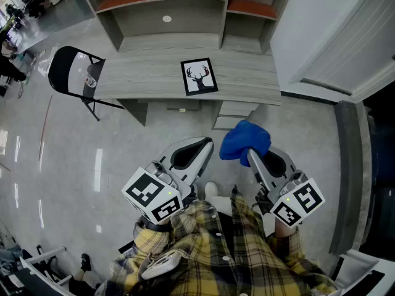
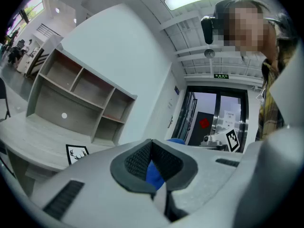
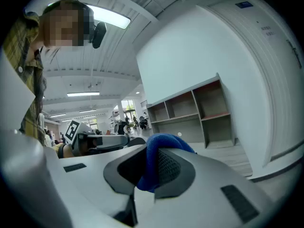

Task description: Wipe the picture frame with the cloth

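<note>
Step in hand, as we read it: the approach. Wiping hasn't started and nothing touches the target yet.

Left tool (image 1: 200, 145): pads pressed together, nothing pinched. The blue showing past its pads in the left gripper view we take to be the cloth in the other tool, not a grip. It points about level, toward the desk (image 1: 148, 73).

Picture frame (image 1: 199, 76): on the desk, apparently flat and face up, with the deer print showing. It sits well apart from both tools, almost straight ahead of the left tool and ahead and to the left of the right tool. There is bare floor between the tools and the desk edge.

Right tool (image 1: 252, 155): pinching the cloth (image 1: 244, 139). The right gripper view shows blue fabric clamped between the pads, with a bunched wad standing out above and ahead of the tips. The grip looks solid from here.

What the next move calls for, in our judgement:
- Close the gap to the desk, then carry the right tool forward and left until the wad is over the frame.
- Tip the right tool down so the fabric meets the glass, not the jaw tips.
- The frame looks light and loose on the desk, so it will likely slide under a wipe. Bracing one edge with the shut left tool is worth considering.
</note>
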`<state>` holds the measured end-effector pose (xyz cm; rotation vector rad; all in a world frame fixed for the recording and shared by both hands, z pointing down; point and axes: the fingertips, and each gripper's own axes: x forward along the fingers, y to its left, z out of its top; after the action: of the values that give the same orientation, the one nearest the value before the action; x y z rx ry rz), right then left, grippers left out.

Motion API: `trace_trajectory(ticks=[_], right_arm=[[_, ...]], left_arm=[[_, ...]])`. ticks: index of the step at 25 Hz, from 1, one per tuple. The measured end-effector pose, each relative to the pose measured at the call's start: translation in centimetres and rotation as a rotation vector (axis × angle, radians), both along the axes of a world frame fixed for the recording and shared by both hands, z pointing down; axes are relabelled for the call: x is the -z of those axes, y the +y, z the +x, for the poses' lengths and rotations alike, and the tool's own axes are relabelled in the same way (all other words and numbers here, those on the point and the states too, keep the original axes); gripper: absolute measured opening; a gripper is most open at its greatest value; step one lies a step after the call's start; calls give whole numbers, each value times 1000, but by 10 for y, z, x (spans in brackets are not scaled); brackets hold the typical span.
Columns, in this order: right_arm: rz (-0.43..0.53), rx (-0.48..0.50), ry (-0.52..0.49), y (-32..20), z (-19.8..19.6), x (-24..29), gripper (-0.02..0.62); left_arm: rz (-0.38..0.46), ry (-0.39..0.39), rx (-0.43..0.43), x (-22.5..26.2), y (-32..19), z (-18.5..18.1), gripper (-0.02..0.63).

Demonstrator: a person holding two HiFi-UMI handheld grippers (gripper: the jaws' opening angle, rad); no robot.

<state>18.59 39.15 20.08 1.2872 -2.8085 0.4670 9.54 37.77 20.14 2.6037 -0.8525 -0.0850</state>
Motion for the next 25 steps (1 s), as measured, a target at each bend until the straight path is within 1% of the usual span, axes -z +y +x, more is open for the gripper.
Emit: trace_trajectory(ticks=[7, 10, 13, 18, 22, 25], right_arm=[[21, -29, -30, 0, 9, -1, 48], [22, -19, -42, -7, 19, 1, 48], [11, 4, -64, -14, 29, 3, 48], [-13, 65, -96, -21, 39, -9, 48], [-35, 112, -103, -28, 29, -17, 48], [-48, 134, -100, -39, 17, -19, 48]], left_arm=[[31, -2, 28, 0, -1, -7, 6], [34, -12, 43, 5, -7, -1, 6], [29, -28, 76, 9, -12, 3, 6], [24, -46, 176, 3, -15, -8, 6], [12, -51, 227, -1, -18, -22, 6], [-2, -43, 238, -5, -29, -32, 6]])
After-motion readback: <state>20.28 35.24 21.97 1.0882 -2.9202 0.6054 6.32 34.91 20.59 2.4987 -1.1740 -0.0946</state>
